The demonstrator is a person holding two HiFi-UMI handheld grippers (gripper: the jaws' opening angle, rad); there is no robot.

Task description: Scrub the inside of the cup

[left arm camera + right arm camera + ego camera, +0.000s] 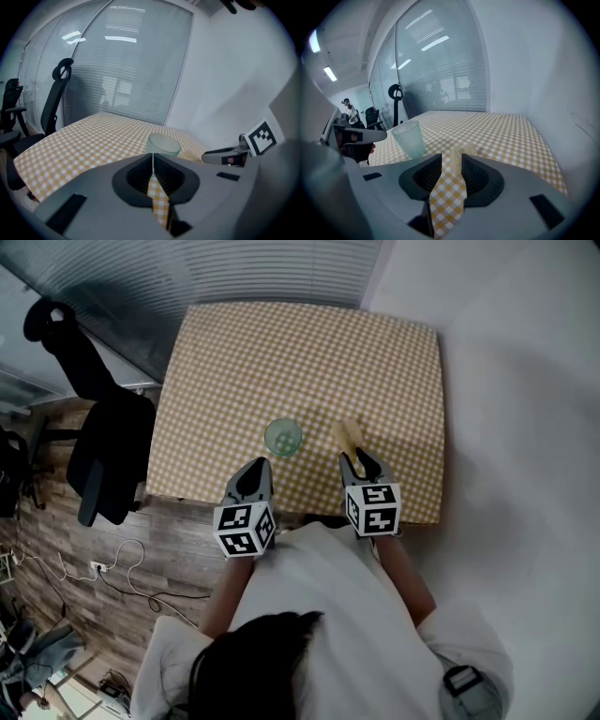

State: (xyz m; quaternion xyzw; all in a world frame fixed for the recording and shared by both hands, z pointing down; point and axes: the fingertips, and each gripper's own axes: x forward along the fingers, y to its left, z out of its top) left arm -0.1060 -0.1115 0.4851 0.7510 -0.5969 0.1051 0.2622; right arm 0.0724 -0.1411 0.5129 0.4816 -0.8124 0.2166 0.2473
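Checked tablecloth (309,362) beside slatted blinds (234,268) — left tongs (258,465) closed, right tongs (361,457) parted at sponge (347,434).

My right gripper (452,157) holds its jaws apart at lower centre, a pale scrubber (464,151) lying between their tips on the checked table (506,131), the green cup (408,137) upright left of centre.

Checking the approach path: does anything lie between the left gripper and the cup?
Nothing: in the head view only bare checked tablecloth separates the left gripper from the cup; the left gripper view shows the same.
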